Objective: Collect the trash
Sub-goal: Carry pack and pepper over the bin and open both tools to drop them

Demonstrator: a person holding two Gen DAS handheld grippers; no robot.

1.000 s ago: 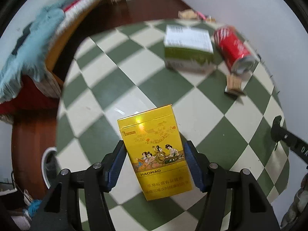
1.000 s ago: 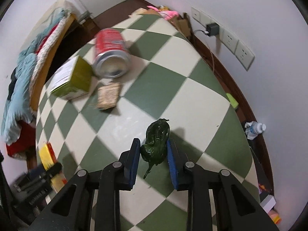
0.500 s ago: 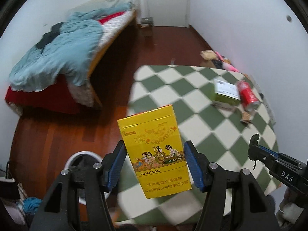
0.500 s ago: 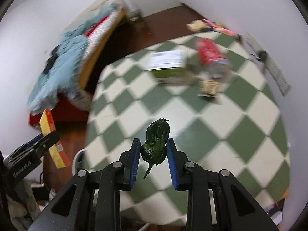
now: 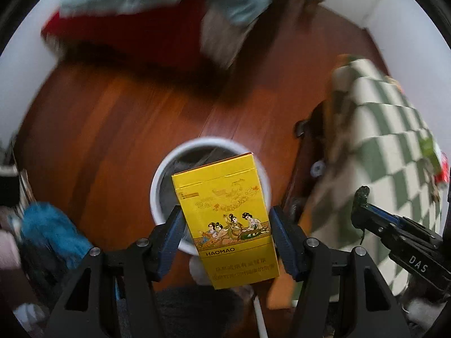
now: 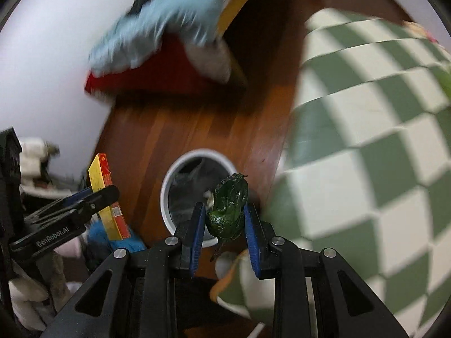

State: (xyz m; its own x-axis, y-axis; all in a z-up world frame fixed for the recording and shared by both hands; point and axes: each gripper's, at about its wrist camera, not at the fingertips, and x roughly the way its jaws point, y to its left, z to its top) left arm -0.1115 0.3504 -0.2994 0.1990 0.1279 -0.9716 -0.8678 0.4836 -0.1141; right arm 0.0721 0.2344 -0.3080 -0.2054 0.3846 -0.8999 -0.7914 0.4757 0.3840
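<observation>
My left gripper (image 5: 225, 226) is shut on a yellow HAOMAO cigarette box (image 5: 225, 217) and holds it above a round white trash bin (image 5: 166, 174) with a dark liner on the wooden floor. My right gripper (image 6: 224, 219) is shut on a dark green wilted pepper (image 6: 228, 205), held over the same bin (image 6: 169, 186). In the right wrist view the left gripper (image 6: 79, 208) and its yellow box (image 6: 105, 197) show at the left. In the left wrist view the right gripper (image 5: 366, 211) with the pepper tip (image 5: 361, 194) shows at the right.
The table with the green-and-white checked cloth (image 5: 380, 129) (image 6: 366, 140) is to the right of the bin. A bed with blue and red bedding (image 5: 169, 5) lies beyond. A blue fuzzy item (image 5: 48, 231) lies on the floor at left.
Both grippers have swung away from the table and tilted down, so the white bin now sits under the box and the pepper. Both grips are unchanged.
</observation>
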